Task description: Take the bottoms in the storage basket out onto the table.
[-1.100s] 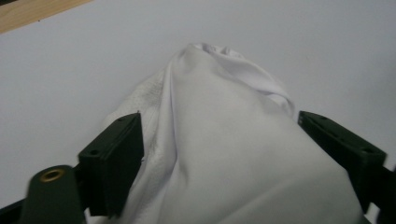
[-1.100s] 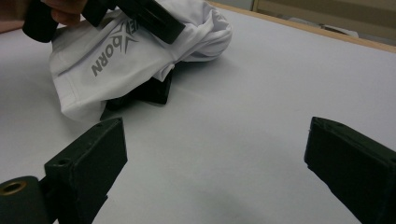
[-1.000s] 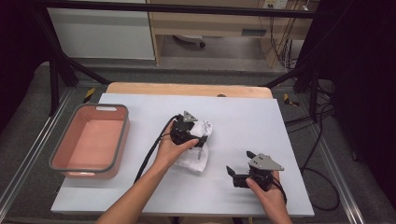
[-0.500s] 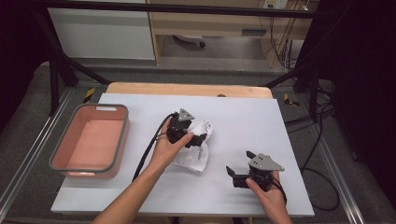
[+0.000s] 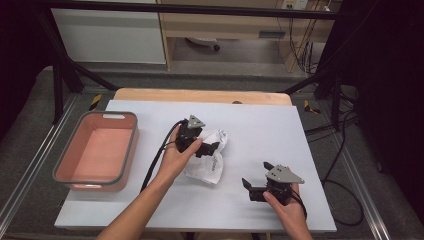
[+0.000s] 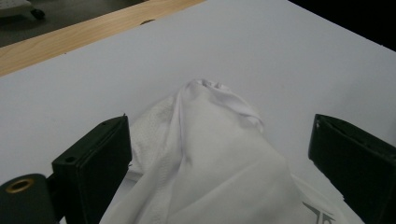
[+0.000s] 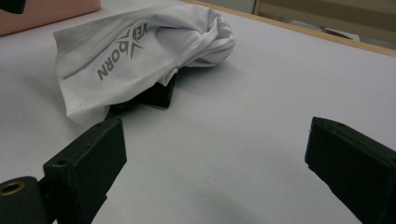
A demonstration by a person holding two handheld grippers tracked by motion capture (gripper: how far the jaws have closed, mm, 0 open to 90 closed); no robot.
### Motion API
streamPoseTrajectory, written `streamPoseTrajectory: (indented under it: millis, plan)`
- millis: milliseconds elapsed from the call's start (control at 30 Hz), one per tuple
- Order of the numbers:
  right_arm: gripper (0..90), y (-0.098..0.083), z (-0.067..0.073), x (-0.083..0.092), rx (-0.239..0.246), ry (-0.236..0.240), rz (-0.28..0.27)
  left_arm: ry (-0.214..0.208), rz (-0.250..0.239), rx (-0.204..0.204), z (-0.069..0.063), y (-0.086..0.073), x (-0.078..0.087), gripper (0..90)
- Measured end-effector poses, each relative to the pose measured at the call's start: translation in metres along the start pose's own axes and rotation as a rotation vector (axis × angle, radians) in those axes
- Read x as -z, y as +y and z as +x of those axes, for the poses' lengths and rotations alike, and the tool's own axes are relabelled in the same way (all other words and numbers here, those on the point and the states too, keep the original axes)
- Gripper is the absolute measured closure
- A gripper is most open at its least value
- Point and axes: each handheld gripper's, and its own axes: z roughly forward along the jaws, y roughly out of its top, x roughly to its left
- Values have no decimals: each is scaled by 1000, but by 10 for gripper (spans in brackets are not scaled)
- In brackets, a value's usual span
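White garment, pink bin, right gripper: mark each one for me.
white garment (image 7: 140,51), right gripper view, on the printed panel.
pink bin (image 5: 64,159), high view, on its left rim.
right gripper (image 5: 256,181), high view, midway between its open jaw tips.

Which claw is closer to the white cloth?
Left. The left claw is right at the white cloth, its open jaws on either side of a raised fold. The right claw sits apart, nearer the table's front edge.

— What is hidden?
— The cloth (image 5: 210,155) drapes over the left gripper (image 5: 209,148), covering part of its fingers.
— Cut off?
— The cloth, at six o'clock in the left gripper view.
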Motion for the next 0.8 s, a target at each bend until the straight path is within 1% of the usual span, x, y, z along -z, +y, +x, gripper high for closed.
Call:
streamPoseTrajectory:
  millis: [133,200,267,333,433,533,700,800]
  plan:
    - [56,0,0,-1,0,1,1,2,-11,-4,-1,6,4,66]
    - [56,0,0,-1,-1,0,2,6,-11,-16,-2,10,7,66]
    - [55,0,-1,0,-4,-3,1,9,-18,-13,-2,11,9,67]
    - [55,-1,-1,-1,-2,-8,2,4,-19,-19,-2,12,14,66]
    - [56,-1,-1,-1,1,-11,2,1,-13,-24,-1,12,16,60]
    - [56,-1,-1,-1,-8,-11,4,-4,-9,-10,1,12,19,59]
    - [56,-1,-1,-2,-5,-11,9,-5,0,-21,2,11,22,59]
    - [56,-1,-1,-2,-5,-12,14,-17,-13,-2,2,11,26,58]
